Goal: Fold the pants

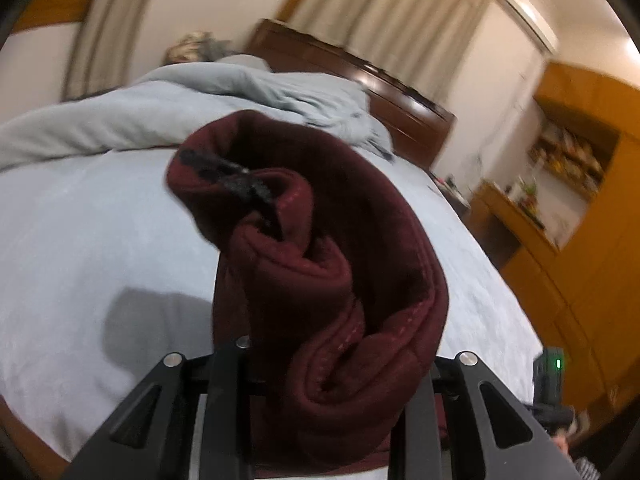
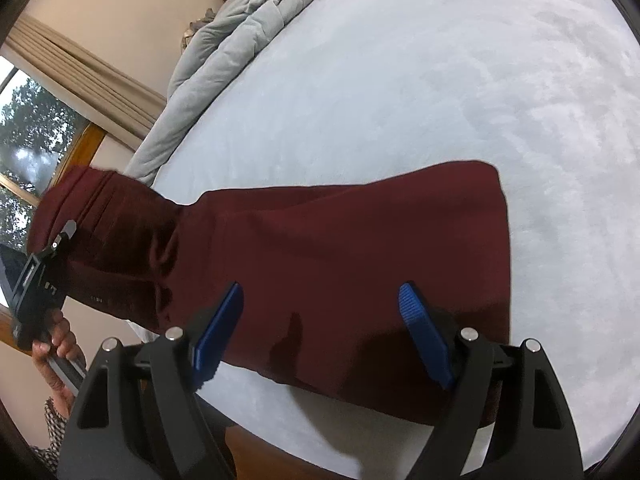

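Observation:
Dark red pants (image 2: pixel 340 240) lie flat across the near part of a pale blue bed (image 2: pixel 440 80). Their left end is lifted off the bed, bunched and hanging from my left gripper (image 2: pixel 60 240), which a hand (image 2: pixel 56 340) holds. In the left wrist view the bunched cloth (image 1: pixel 320 260) fills the space between the jaws of the left gripper (image 1: pixel 320 360) and hides the pads; a black drawstring (image 1: pixel 232 176) shows on top. My right gripper (image 2: pixel 320 296) hovers over the flat part near the bed's front edge, its blue pads (image 2: pixel 416 312) wide apart and holding nothing.
A rumpled grey duvet (image 2: pixel 224 40) is piled at the head of the bed by a dark wooden headboard (image 1: pixel 380 88). A curtained window (image 2: pixel 32 132) is on the left. Orange wooden cabinets (image 1: pixel 580 200) with a shelf niche stand to the right of the bed.

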Tool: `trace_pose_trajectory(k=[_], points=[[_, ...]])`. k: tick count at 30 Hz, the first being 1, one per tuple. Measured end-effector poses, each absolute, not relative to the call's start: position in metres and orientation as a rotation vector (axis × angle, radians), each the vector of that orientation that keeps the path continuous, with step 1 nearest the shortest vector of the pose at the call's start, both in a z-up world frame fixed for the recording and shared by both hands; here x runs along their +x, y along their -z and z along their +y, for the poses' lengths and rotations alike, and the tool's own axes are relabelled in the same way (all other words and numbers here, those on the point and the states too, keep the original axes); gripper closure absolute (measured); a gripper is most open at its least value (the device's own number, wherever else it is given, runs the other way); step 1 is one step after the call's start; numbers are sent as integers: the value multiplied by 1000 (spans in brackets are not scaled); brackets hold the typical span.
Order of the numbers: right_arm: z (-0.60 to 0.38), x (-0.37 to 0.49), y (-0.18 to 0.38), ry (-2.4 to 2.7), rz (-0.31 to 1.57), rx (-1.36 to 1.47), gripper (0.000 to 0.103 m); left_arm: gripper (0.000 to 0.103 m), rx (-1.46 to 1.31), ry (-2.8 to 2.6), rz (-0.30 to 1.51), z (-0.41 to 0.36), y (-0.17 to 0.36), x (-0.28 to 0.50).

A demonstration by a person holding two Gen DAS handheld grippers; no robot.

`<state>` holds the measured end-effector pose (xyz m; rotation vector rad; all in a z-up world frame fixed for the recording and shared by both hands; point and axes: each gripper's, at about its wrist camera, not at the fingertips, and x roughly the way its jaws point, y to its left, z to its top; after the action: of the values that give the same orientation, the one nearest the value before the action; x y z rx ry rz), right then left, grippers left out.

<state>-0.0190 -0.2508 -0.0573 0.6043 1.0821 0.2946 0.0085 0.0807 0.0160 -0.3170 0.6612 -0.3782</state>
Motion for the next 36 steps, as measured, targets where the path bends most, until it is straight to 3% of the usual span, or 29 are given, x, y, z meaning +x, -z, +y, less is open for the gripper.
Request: trace_pose_trajectory(k=[16,23,36], points=[[-260,-28,69,-285,1084,625,24,78,-84,501,793,-40,34,-8],[-265,-28,74,-286,1083,641,24,78,-5,497,847,-61,59,-18],[-265,-28,76,-285,1088,649,23,72,97,439,868,-70,49,-26]])
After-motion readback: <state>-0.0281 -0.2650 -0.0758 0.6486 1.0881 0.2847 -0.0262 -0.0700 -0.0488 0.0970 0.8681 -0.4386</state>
